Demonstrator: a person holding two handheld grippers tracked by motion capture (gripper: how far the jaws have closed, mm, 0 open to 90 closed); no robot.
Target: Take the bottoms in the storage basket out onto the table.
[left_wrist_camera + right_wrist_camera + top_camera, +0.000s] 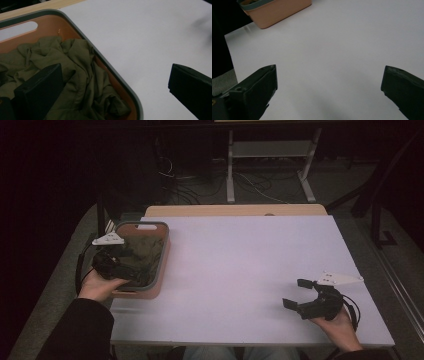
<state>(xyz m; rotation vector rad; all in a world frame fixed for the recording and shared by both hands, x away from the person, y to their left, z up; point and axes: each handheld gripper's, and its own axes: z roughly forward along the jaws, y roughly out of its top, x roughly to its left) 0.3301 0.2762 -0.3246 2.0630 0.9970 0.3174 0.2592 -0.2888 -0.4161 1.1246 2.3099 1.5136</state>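
Your left gripper (125, 262) hangs over the orange basket (164, 251) at the left edge of the desk (240, 270). Its jaws are spread wide, one above the crumpled green cloth (75, 75) lying inside, the other past the rim. If you close them like this, I think you could pinch the basket wall and tip it. Your right gripper (299, 296) waits far off, jaws wide and holding nothing.
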